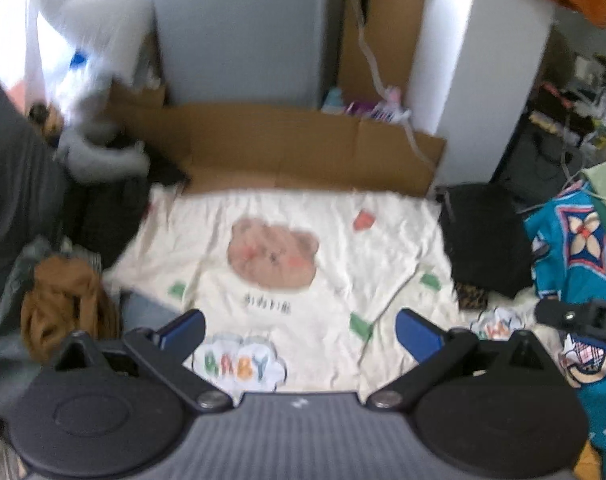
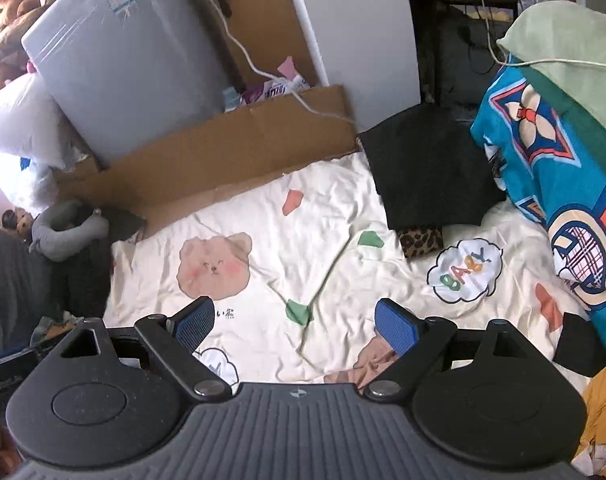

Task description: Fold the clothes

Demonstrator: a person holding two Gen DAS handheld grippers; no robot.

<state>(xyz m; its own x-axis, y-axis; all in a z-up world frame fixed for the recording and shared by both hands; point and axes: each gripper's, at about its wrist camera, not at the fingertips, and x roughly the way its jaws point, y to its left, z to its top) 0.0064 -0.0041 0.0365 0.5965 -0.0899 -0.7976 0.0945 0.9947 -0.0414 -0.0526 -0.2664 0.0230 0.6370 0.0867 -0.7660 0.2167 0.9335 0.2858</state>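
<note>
A folded black garment [image 2: 427, 172] lies at the far right of the cream bear-print sheet [image 2: 323, 240], on top of a leopard-print piece [image 2: 421, 242]; the left wrist view shows the black garment [image 1: 485, 236] too. A brown crumpled garment [image 1: 63, 304] sits in a heap at the left. My left gripper [image 1: 301, 330] hovers open over the sheet [image 1: 383, 248] above the "BABY" cloud print, holding nothing. My right gripper [image 2: 295, 322] is open as well, empty, above the sheet's middle. The right gripper's tip [image 1: 579, 316] pokes into the left wrist view.
A blue patterned quilt [image 2: 551, 184] with a green pillow [image 2: 571, 52] is piled on the right. Flat cardboard [image 2: 231, 148] borders the sheet's far edge, with a grey appliance [image 2: 131, 76] behind. A grey neck pillow [image 2: 63, 232] and dark clothes [image 1: 19, 184] lie left. Yellow fabric [image 2: 603, 408] sits at lower right.
</note>
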